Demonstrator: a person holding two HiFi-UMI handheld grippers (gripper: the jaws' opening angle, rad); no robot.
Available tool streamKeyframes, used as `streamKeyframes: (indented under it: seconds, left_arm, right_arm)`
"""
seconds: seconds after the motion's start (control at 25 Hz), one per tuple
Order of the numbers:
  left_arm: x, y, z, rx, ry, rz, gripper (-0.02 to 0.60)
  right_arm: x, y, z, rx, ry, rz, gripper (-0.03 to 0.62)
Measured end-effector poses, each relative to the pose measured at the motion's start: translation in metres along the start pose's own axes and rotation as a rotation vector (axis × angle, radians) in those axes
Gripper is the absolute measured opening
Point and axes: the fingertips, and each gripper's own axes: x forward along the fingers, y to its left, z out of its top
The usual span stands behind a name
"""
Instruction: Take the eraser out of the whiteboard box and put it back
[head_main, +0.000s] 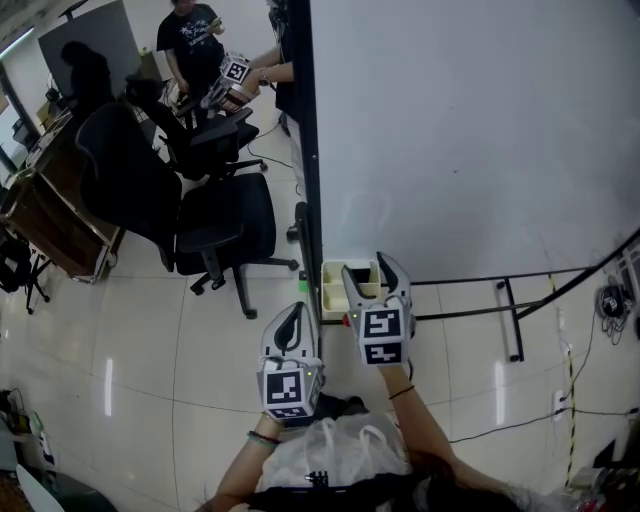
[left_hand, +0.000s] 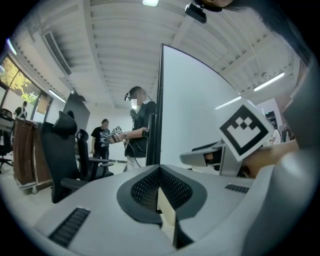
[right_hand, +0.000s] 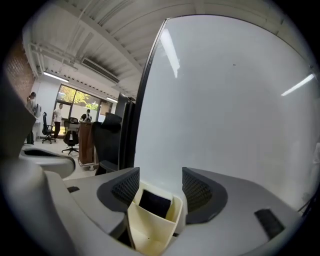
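Eraser (right_hand: 154, 202) lies in whiteboard box (right_hand: 146, 234); right hand-held gripper (right_hand: 160, 176) spread around it

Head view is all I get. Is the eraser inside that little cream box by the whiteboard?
Observer: Yes. The right gripper view shows a flat black eraser standing in the far pocket of the cream plastic box.
Operator: Is the right claw squeezing it?
Observer: No. The right gripper is open, with the box between its jaws and the pads off the eraser.
Operator: And the left one?
Observer: In its own view, the left gripper is shut, its jaws meeting at the tips.
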Motion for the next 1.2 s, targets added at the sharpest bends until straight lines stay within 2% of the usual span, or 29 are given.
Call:
streamKeyframes:
  seconds: [0.12,0.28,0.56,1.2]
  left_arm:
    - [0.002,-0.003,-0.001,-0.011,0.006,-0.010,0.003]
    - [0.005,-0.009,-0.004,-0.018,0.015,-0.028,0.003]
    - [0.009,-0.022,-0.008,-0.012,0.031,-0.063,0.003]
    - [0.003,-0.023,-0.007,0.002,0.035,-0.059,0.003]
  right_arm:
    - [-0.026,0.005,0.017,0.056,-0.046,0.034,0.249]
    - [-0.054,0.009,0.007,0.162,-0.043,0.071,0.239]
    - [-0.065,0.014,-0.021,0.123,-0.004,0.055,0.222]
    - [-0.073,0.017,-0.031,0.138,0.006,0.039,0.198]
